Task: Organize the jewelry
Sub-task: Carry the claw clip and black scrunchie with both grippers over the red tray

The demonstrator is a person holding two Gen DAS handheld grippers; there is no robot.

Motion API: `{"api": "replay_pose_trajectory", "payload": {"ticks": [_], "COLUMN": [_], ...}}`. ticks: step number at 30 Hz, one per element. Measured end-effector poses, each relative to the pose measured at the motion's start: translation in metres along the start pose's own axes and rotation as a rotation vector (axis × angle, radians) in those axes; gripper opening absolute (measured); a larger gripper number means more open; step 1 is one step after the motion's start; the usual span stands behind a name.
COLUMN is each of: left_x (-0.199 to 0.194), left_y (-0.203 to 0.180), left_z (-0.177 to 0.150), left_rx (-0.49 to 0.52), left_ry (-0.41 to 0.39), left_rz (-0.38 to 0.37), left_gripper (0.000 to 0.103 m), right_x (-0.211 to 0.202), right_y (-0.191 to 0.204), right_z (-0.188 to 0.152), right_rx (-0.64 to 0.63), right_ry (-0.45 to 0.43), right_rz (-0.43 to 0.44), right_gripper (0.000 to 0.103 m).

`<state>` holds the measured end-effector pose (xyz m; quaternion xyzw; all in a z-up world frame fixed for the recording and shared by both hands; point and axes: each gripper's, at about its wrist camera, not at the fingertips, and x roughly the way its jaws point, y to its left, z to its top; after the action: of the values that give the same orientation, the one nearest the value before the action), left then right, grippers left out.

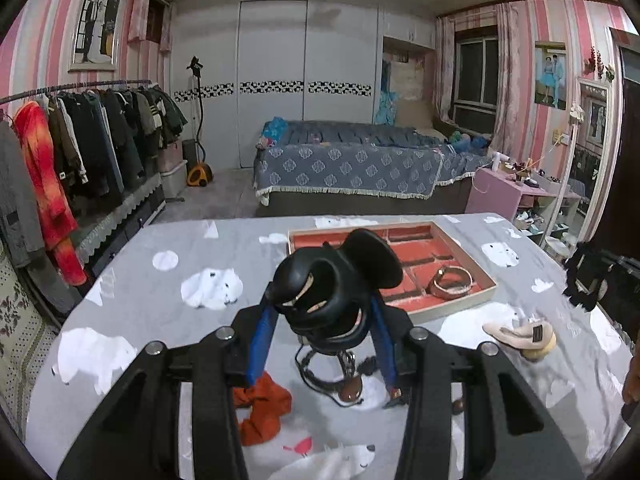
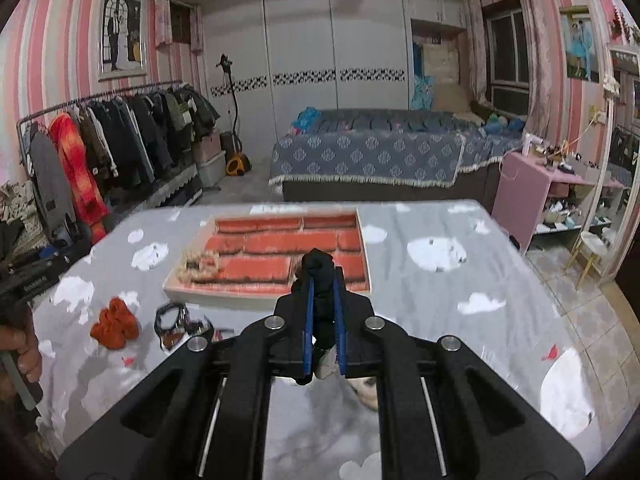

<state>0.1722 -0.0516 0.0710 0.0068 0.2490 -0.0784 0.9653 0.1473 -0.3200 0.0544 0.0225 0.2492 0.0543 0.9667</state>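
Observation:
My left gripper [image 1: 322, 304] is shut on a bulky black hair clip [image 1: 340, 276] and holds it above the table. Beyond it lies a flat tray [image 1: 460, 306] with red-lined compartments; a rose-gold bangle [image 1: 448, 291] sits in its near right compartment. My right gripper [image 2: 323, 276] is shut on a thin black fabric piece [image 2: 318, 262] that sticks out past the fingertips. In the right wrist view the tray [image 2: 224, 298] lies just ahead, with a blurred beige item [image 2: 200, 266] in its left compartment.
On the grey bear-print cloth [image 1: 160, 304] lie an orange scrunchie [image 1: 262, 408], a black cord with a brown pendant [image 1: 348, 386] and a beige hair piece [image 1: 520, 334]. A person's hand [image 2: 18, 344] grips the other tool at far left. A bed and a clothes rack stand behind.

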Motion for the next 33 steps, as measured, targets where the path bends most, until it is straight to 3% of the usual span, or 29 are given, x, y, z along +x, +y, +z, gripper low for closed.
{"api": "replay_pose_trajectory", "payload": {"ticks": [19, 27, 33], "left_x": [0.022, 0.052, 0.088], "left_y": [-0.013, -0.016, -0.013], "left_z": [0.050, 0.076, 0.088], "left_rx": [0.014, 0.004, -0.018], "left_ry": [-0.054, -0.077, -0.067], "left_rz": [-0.008, -0.019, -0.022], "left_gripper": [0.043, 0.043, 0.043], "right_x": [-0.002, 0.026, 0.075], "right_y": [0.014, 0.017, 0.021], "right_z": [0.060, 0.095, 0.108], "right_rx": [-0.018, -0.017, -0.029], "right_ry": [-0.088, -0.115, -0.091], "right_rz": [0.017, 0.032, 0.043], "right_gripper": [0.010, 0.010, 0.010]}}
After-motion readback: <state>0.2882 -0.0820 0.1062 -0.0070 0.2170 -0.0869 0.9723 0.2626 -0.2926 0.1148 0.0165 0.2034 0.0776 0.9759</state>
